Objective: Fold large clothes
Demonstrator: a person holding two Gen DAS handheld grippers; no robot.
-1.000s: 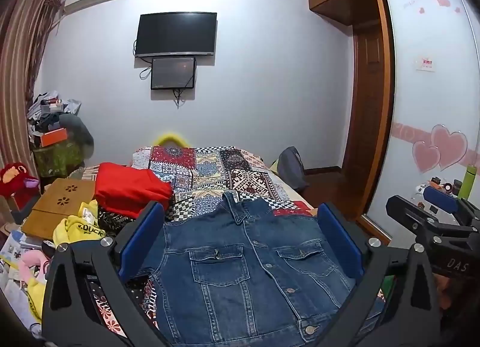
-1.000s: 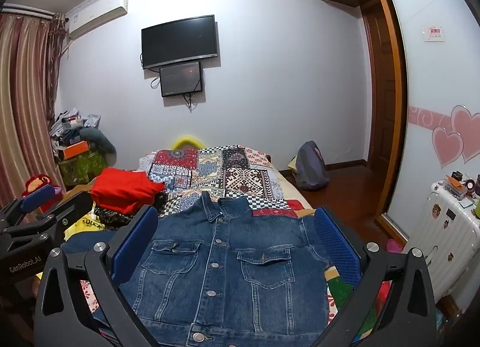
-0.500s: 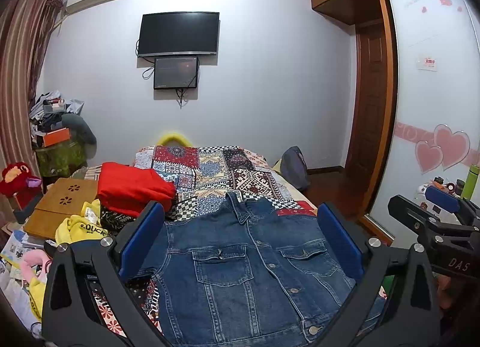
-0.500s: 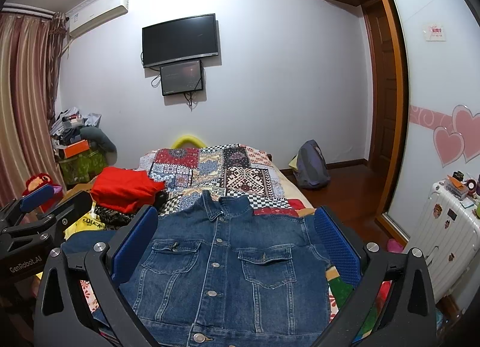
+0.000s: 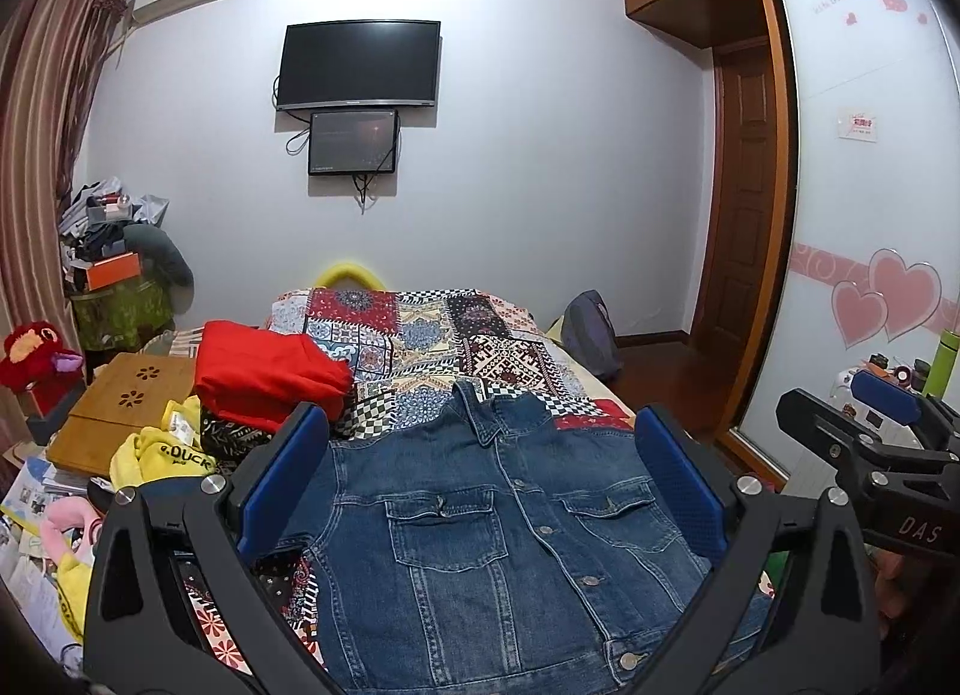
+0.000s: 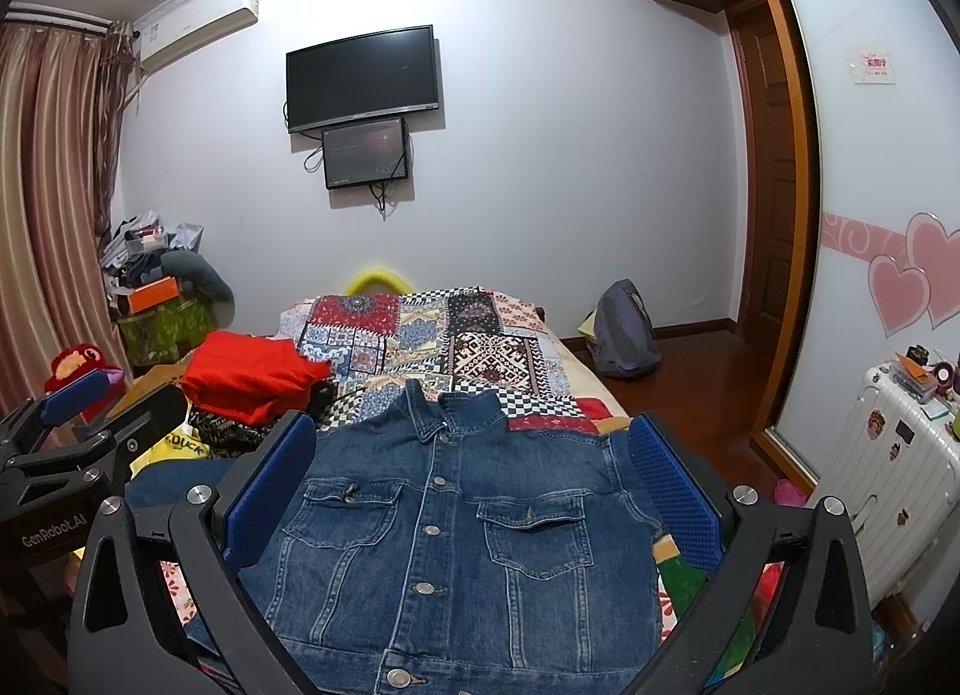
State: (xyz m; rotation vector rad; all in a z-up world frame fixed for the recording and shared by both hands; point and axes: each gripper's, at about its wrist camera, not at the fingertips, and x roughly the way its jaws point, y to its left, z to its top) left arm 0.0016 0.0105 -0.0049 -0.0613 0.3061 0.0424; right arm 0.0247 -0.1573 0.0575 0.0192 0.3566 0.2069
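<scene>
A blue denim jacket (image 5: 504, 539) (image 6: 456, 533) lies flat and buttoned, front up, on the patchwork bedspread (image 5: 432, 335) (image 6: 432, 335), collar pointing away from me. Its sleeves appear tucked out of sight. My left gripper (image 5: 480, 473) hovers open above the jacket's chest with nothing between its blue pads. My right gripper (image 6: 474, 473) is likewise open above the jacket, empty. Each gripper shows at the edge of the other's view: the right gripper (image 5: 870, 431) and the left gripper (image 6: 78, 425).
A folded red garment (image 5: 264, 371) sits on a pile at the bed's left, beside a yellow garment (image 5: 162, 455) and a wooden lap tray (image 5: 126, 401). A backpack (image 6: 624, 329) leans on the floor to the right. A white suitcase (image 6: 894, 455) stands by the wardrobe.
Both grippers have risen and tilted very slightly; the jacket sits a touch lower in both views. Nothing was grasped or released.
</scene>
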